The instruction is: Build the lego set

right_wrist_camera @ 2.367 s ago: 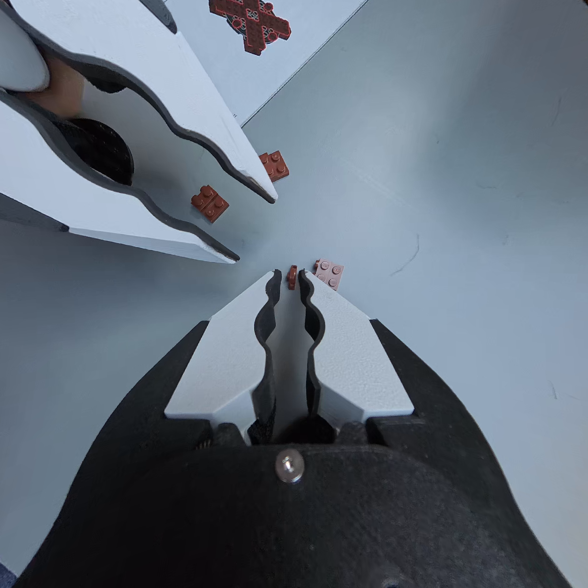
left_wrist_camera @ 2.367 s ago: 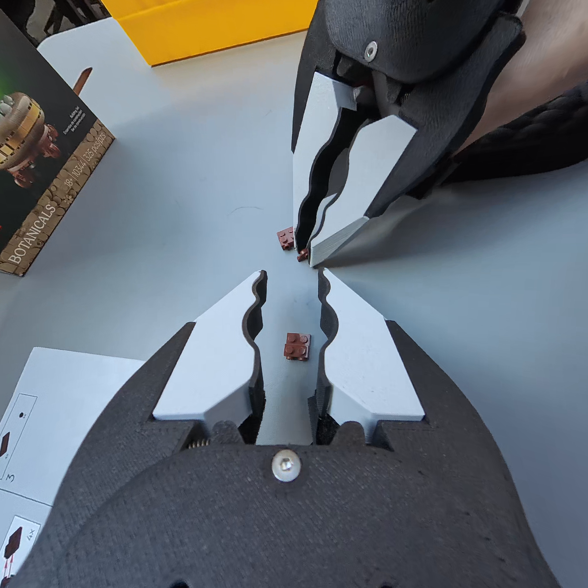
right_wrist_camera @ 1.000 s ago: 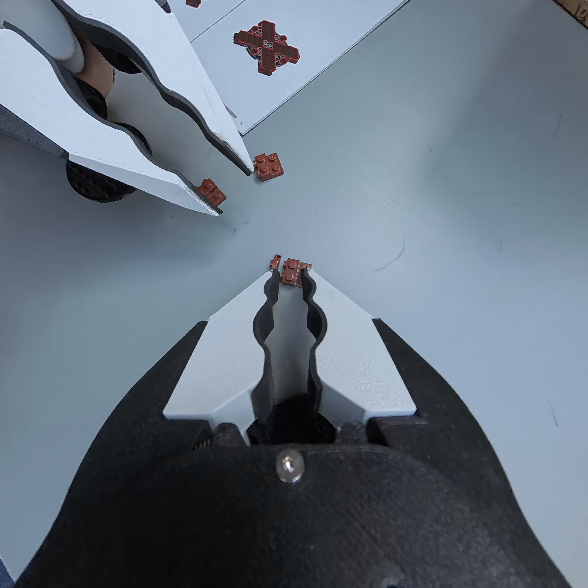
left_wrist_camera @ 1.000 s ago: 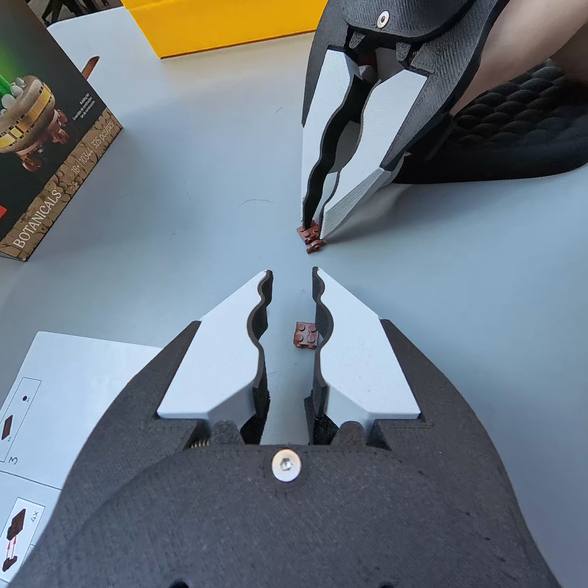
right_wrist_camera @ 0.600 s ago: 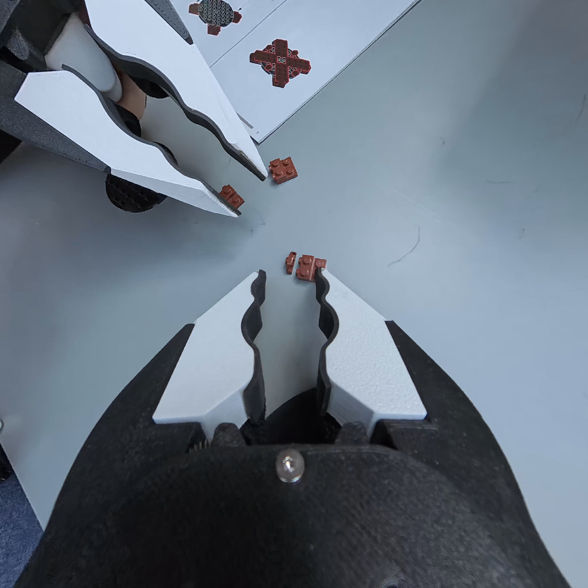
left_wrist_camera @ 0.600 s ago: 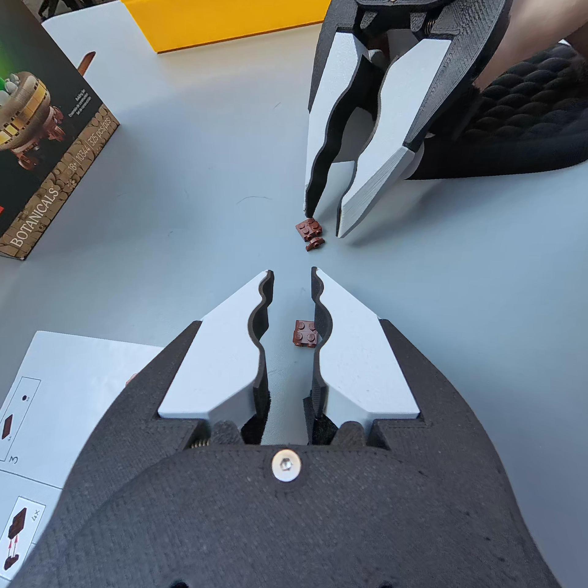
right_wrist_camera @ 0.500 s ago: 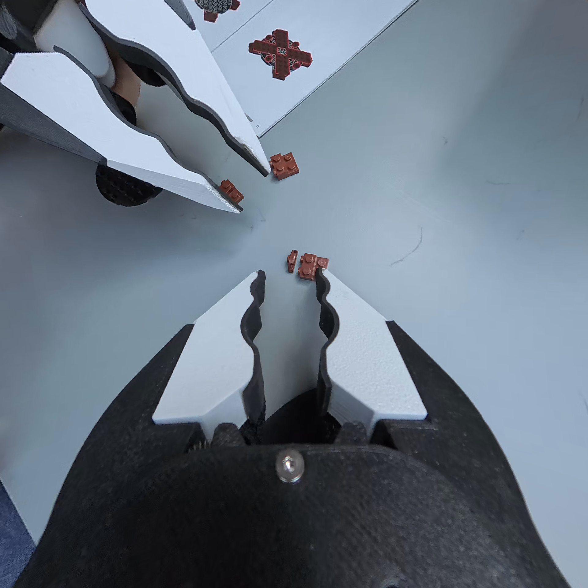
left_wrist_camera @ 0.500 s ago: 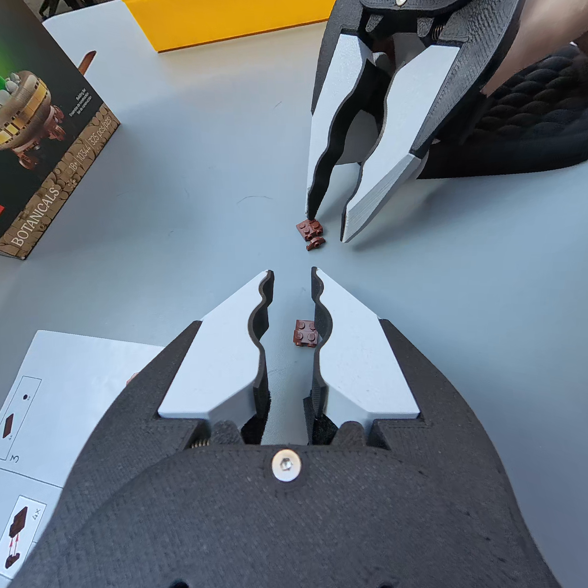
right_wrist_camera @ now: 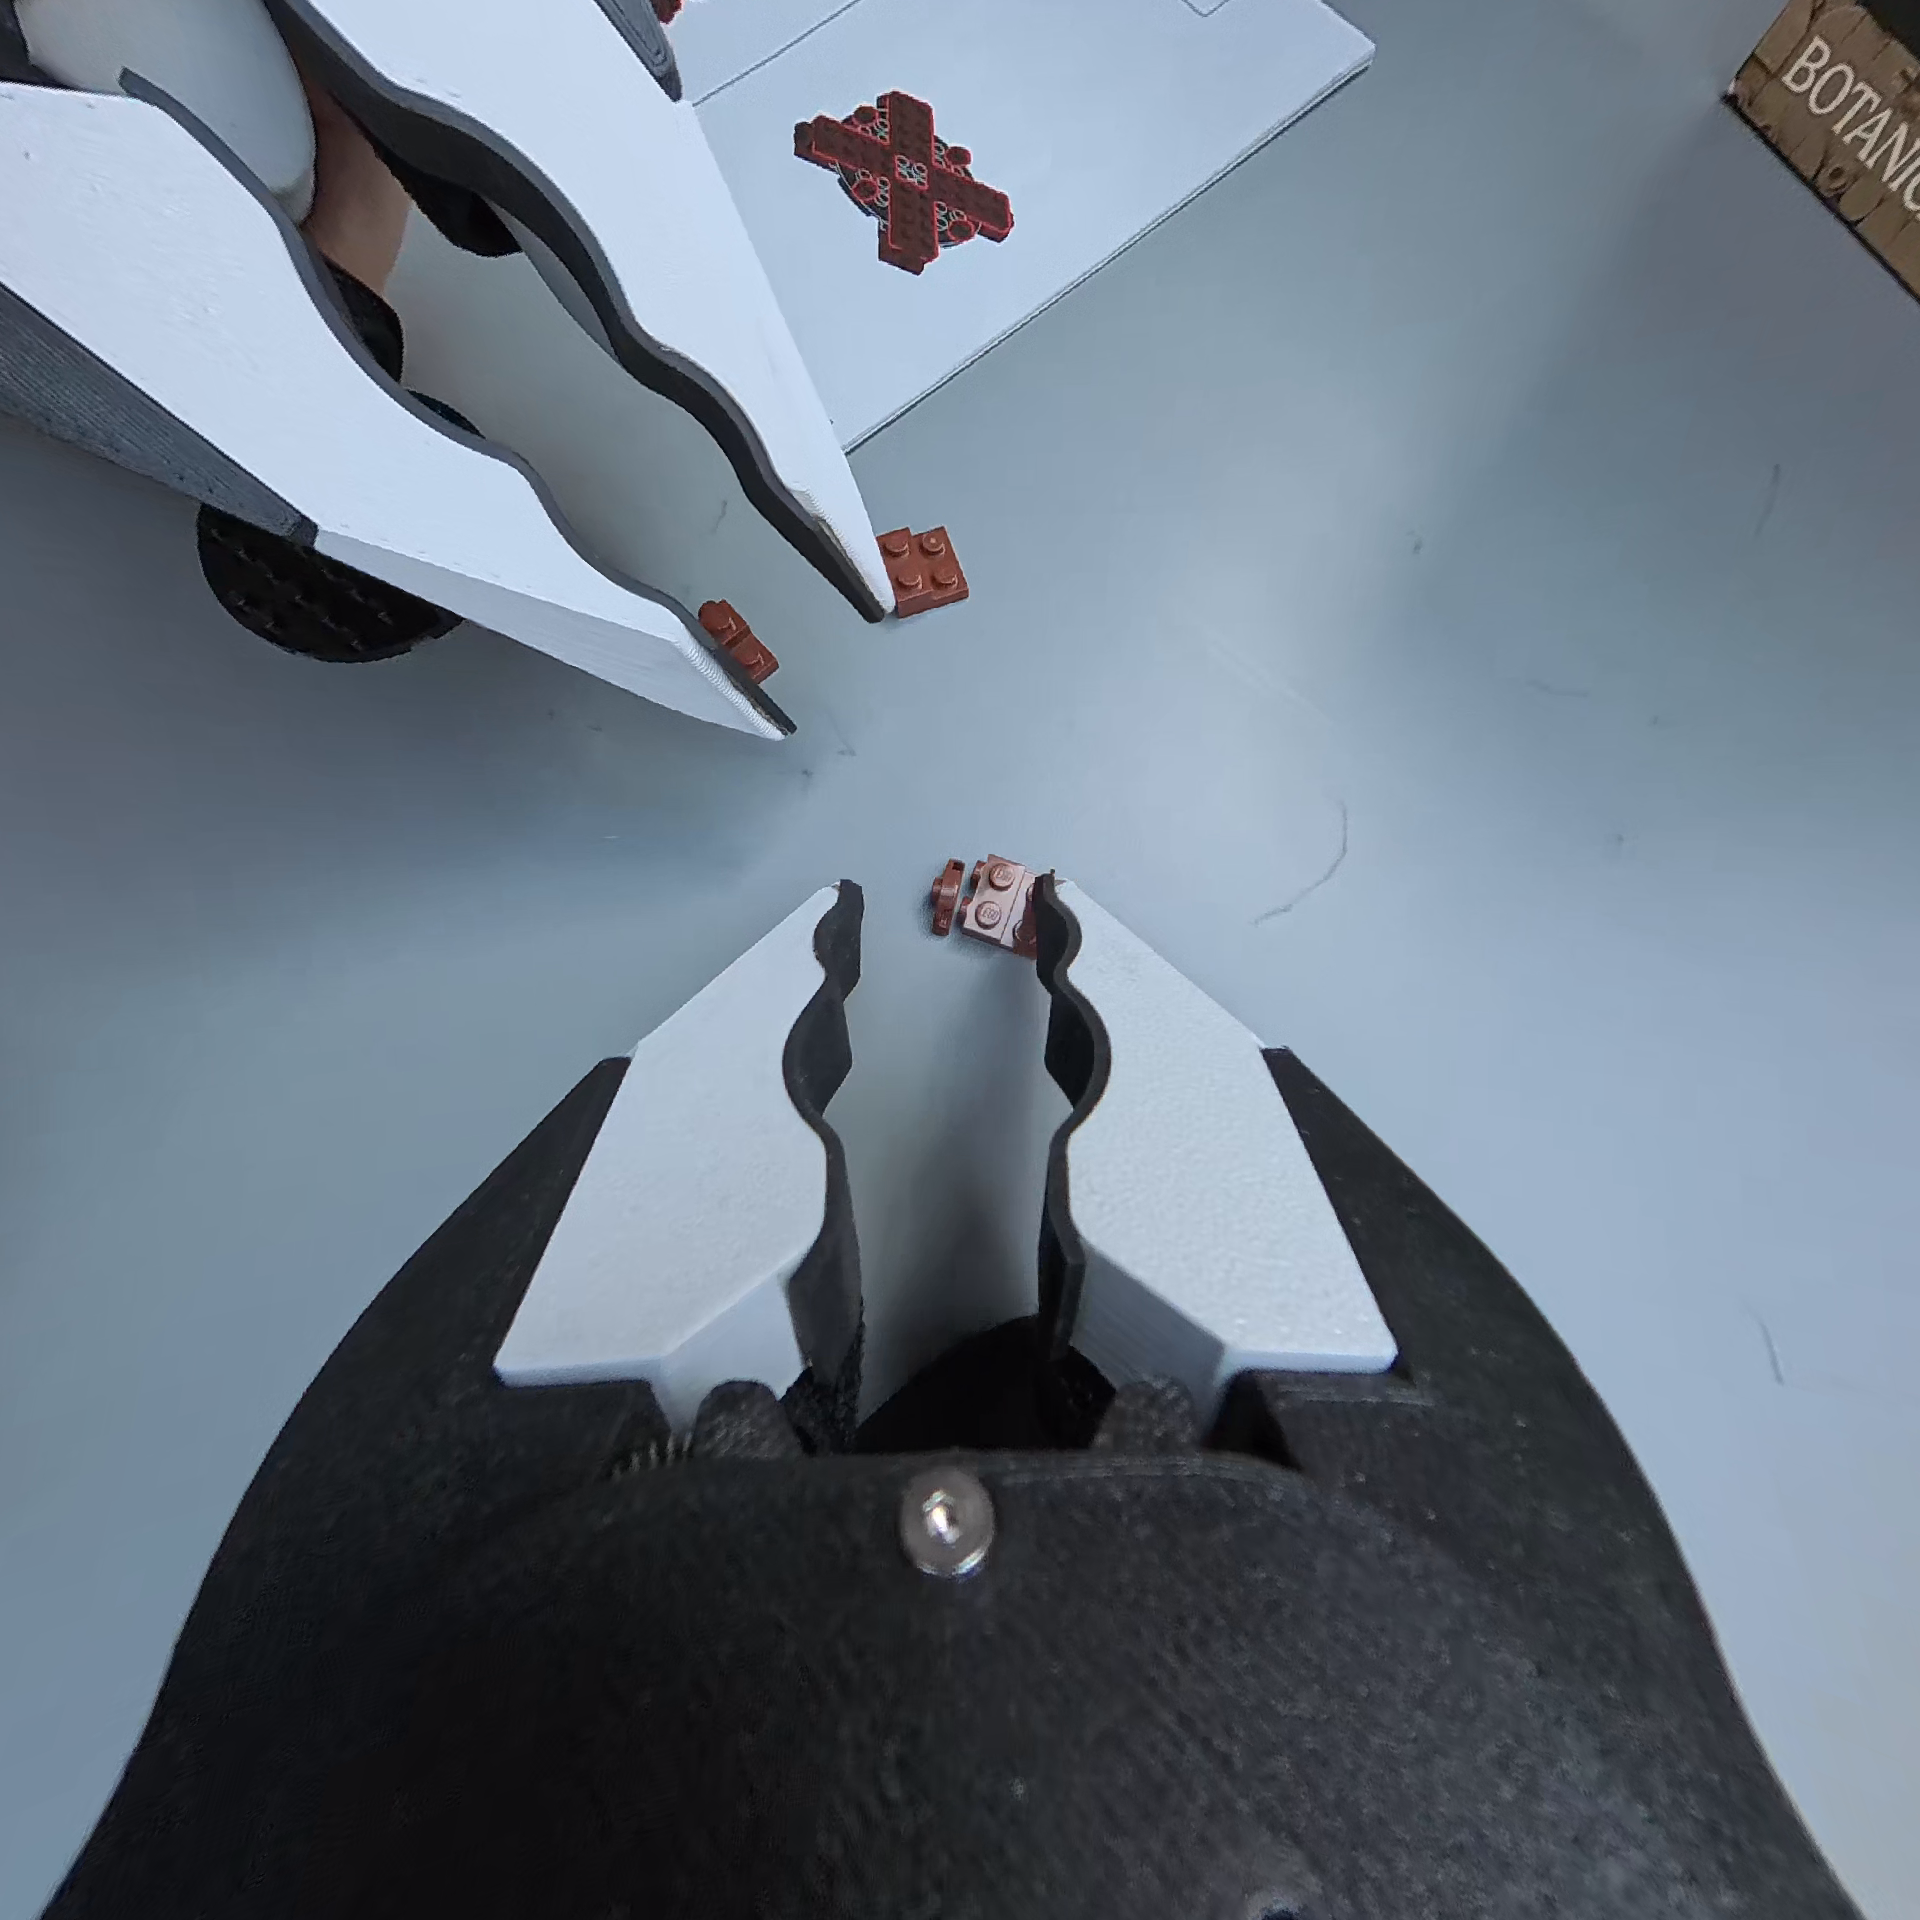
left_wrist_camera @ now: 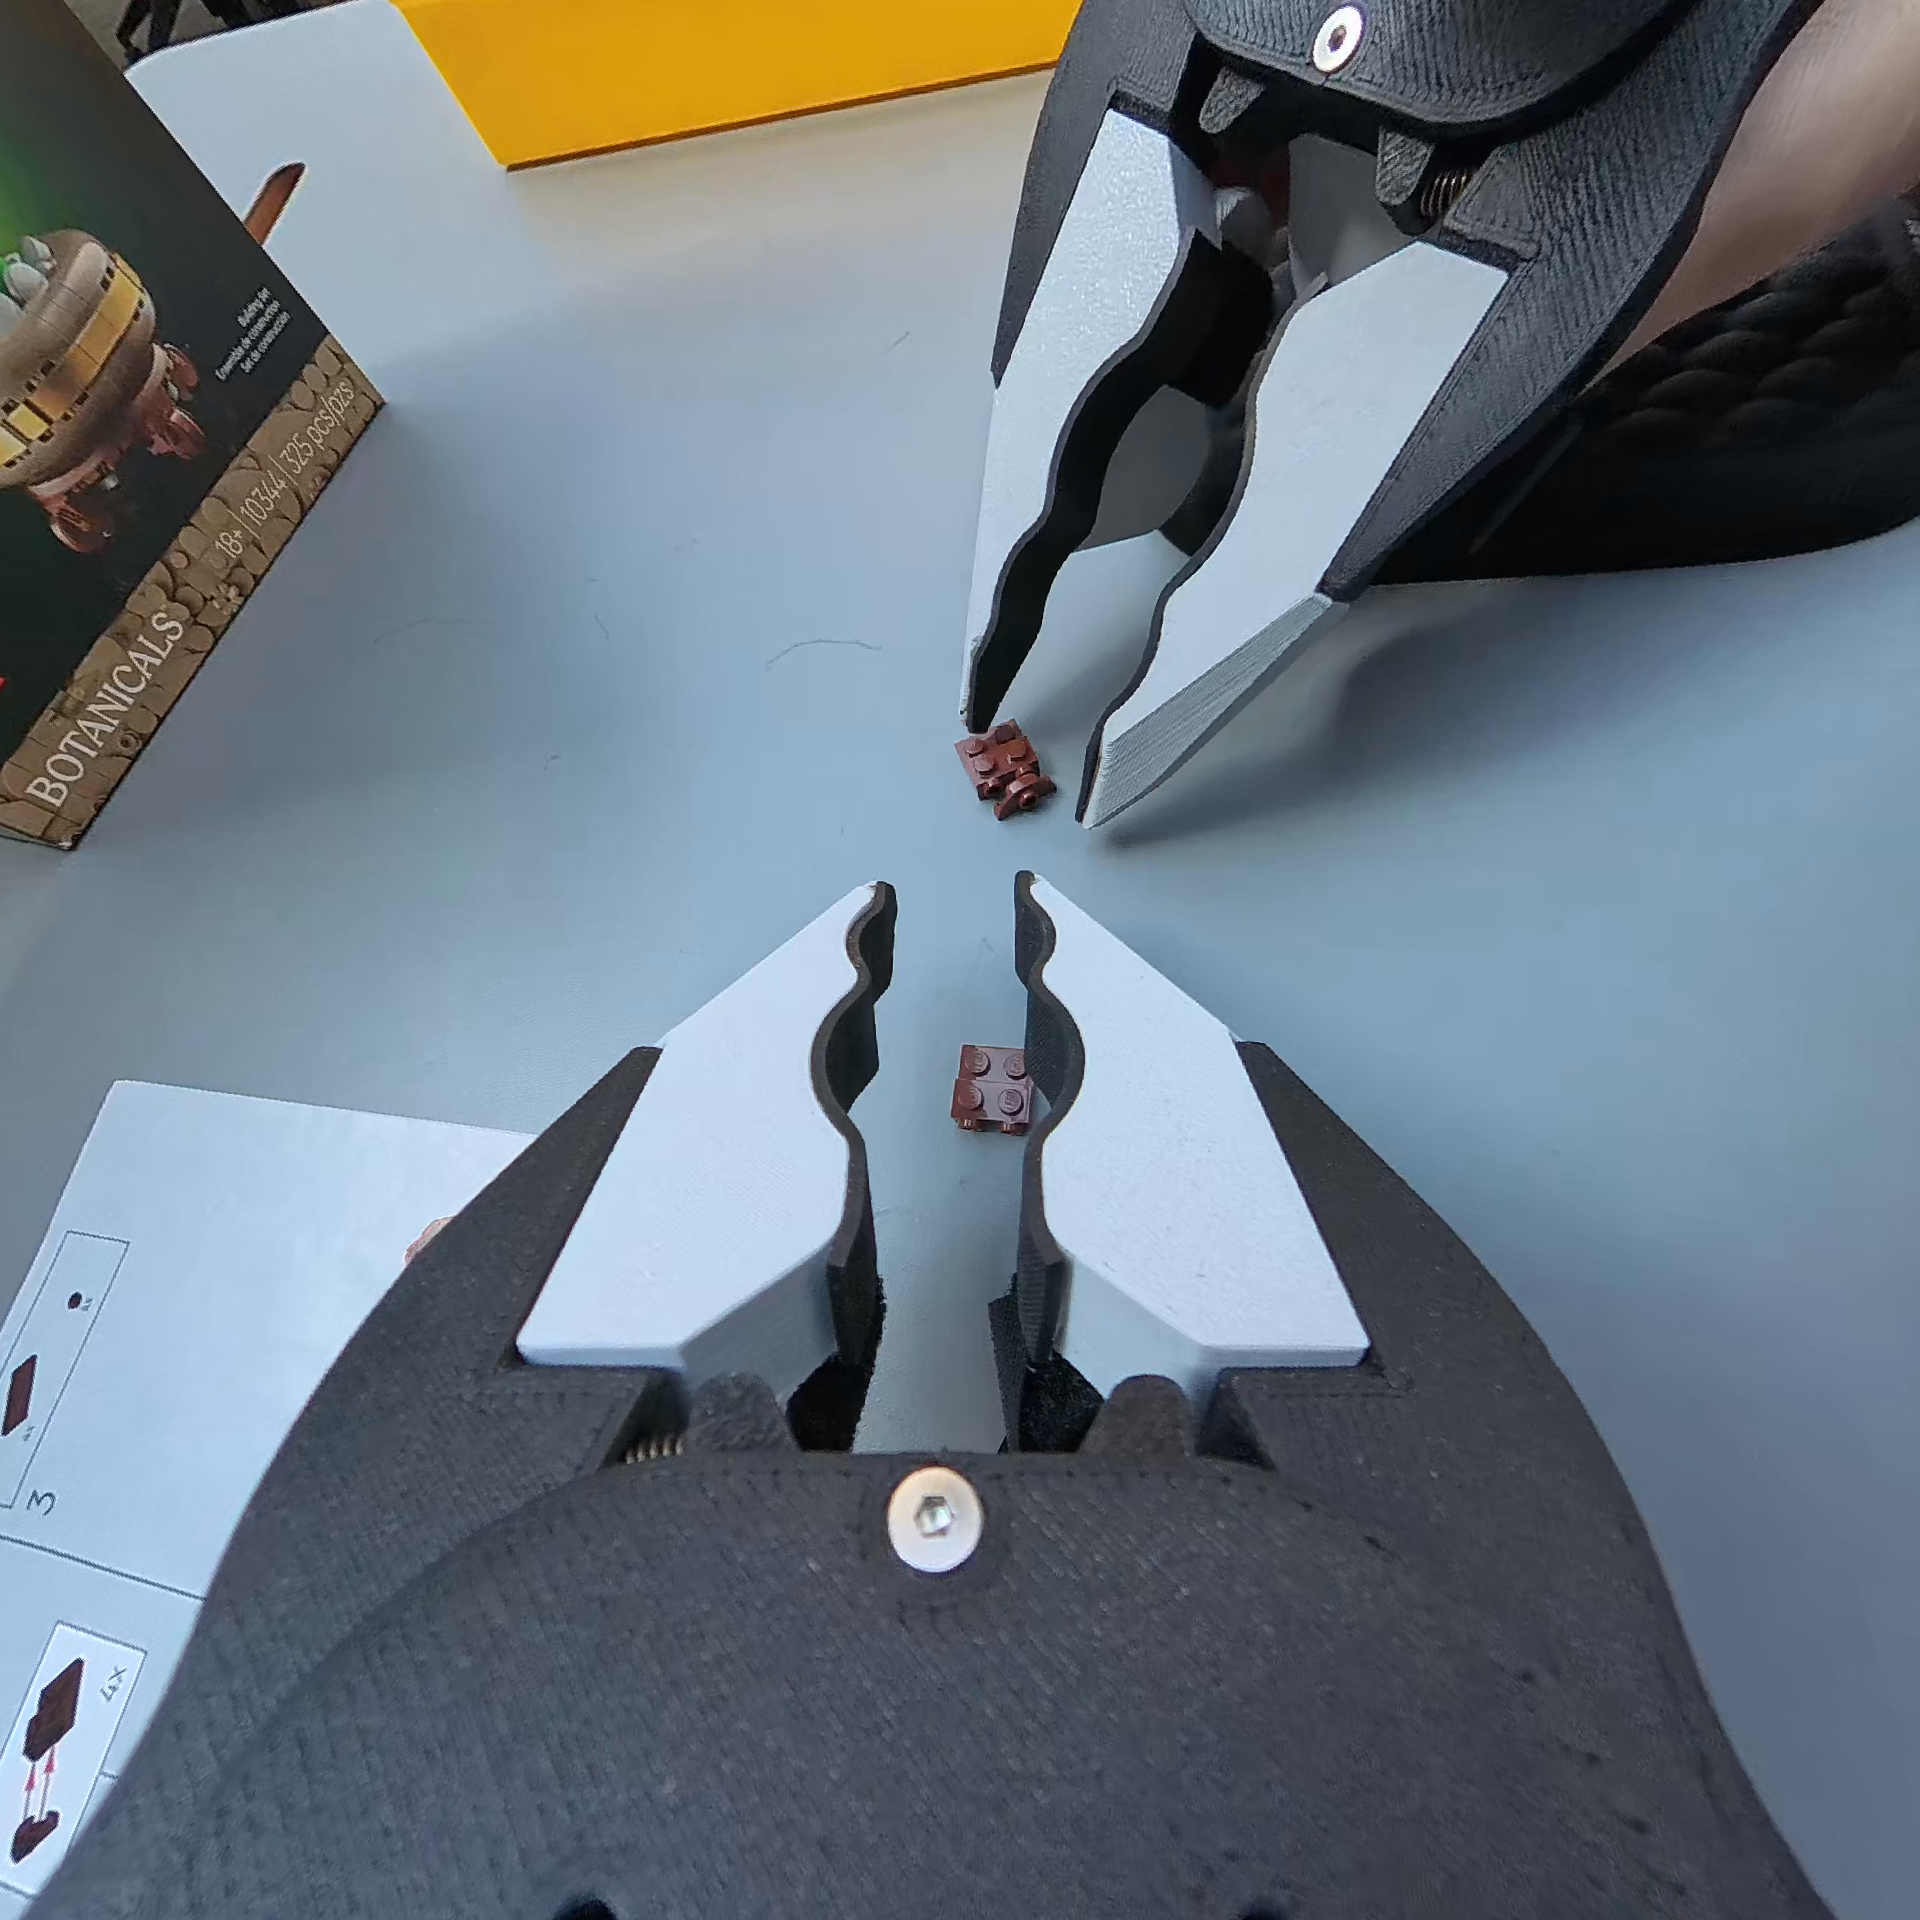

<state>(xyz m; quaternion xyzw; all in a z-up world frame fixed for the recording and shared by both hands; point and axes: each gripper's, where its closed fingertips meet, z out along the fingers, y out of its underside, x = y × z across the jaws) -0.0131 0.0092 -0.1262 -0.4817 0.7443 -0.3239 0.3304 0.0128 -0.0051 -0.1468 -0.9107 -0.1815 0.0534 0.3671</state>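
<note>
Reddish-brown plates (left_wrist_camera: 993,1089); grey table (left_wrist_camera: 623,623); yellow, perhaps bin (left_wrist_camera: 727,73).

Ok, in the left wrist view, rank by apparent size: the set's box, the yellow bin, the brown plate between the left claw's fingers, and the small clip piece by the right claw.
1. Set's box and yellow bin: both cropped by the frame, so unranked.
2. Brown plate, though it lies nearer the camera.
3. Clip piece, smallest.

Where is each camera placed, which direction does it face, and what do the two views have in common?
Left wrist view: sits on the left gripper, looks forward and down at the grey table; its own open fingers flank a brown plate.
Right wrist view: sits on the right gripper, faces the opposite way; its open fingers reach a brown plate pair.
Shared: each view shows the other gripper, the brown plates, the instruction booklet and the set box.
</note>
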